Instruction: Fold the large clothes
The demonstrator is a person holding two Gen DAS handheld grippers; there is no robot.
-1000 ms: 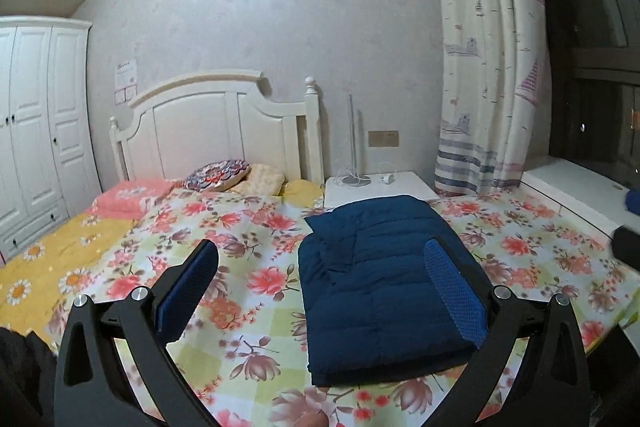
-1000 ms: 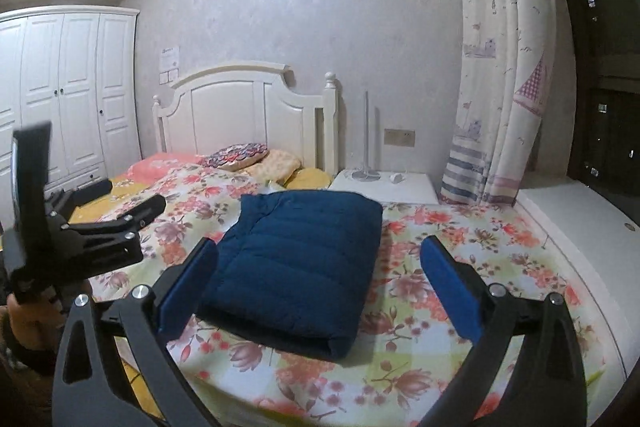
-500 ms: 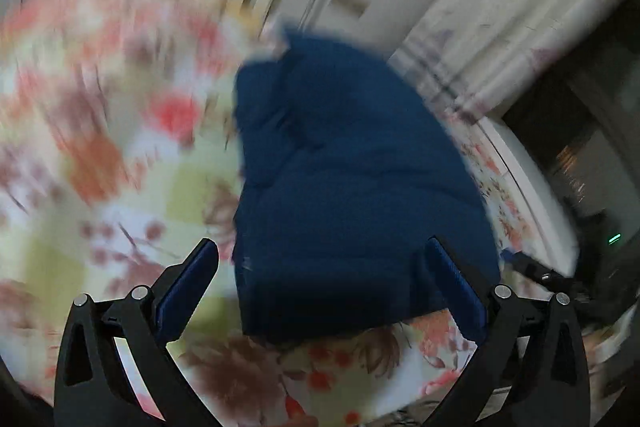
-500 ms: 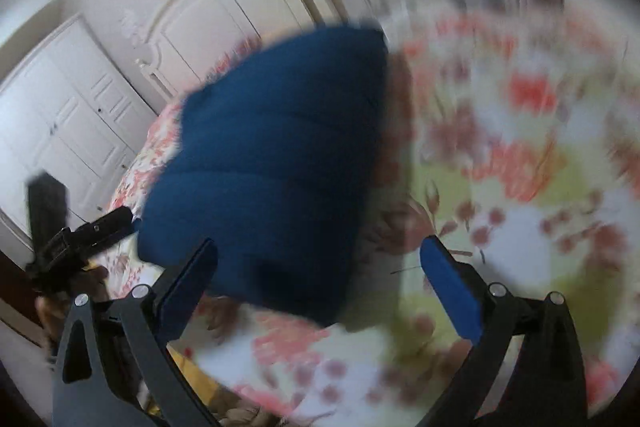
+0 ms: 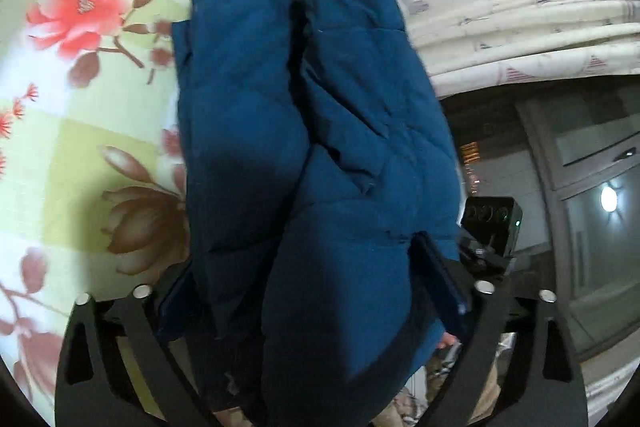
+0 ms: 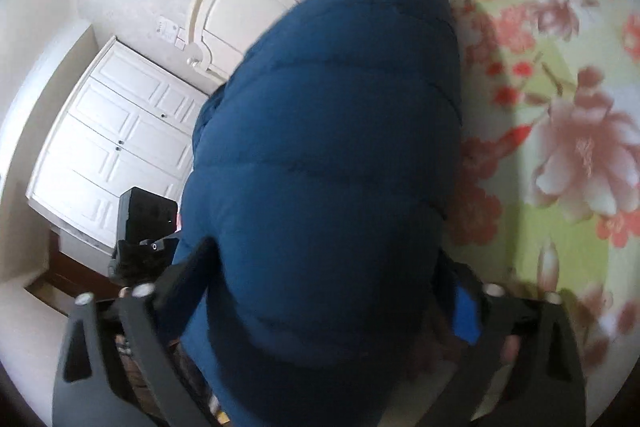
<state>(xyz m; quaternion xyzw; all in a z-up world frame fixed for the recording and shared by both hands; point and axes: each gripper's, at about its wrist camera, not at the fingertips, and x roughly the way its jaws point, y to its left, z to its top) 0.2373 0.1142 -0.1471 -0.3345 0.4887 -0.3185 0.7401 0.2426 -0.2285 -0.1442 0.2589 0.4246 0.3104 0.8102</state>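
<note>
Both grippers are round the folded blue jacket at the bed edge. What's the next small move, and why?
Probably close both grippers before lifting. The jacket bulges between the left gripper and the right gripper, whose jaws look wide apart at its sides, not pinching. The bedsheet still seems to carry the far end, so lifting now could slip or unfold it.

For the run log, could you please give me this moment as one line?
stage: gripping folded coat | left claw: around blue puffer coat | right claw: around same coat | surface: floral bedsheet
</note>
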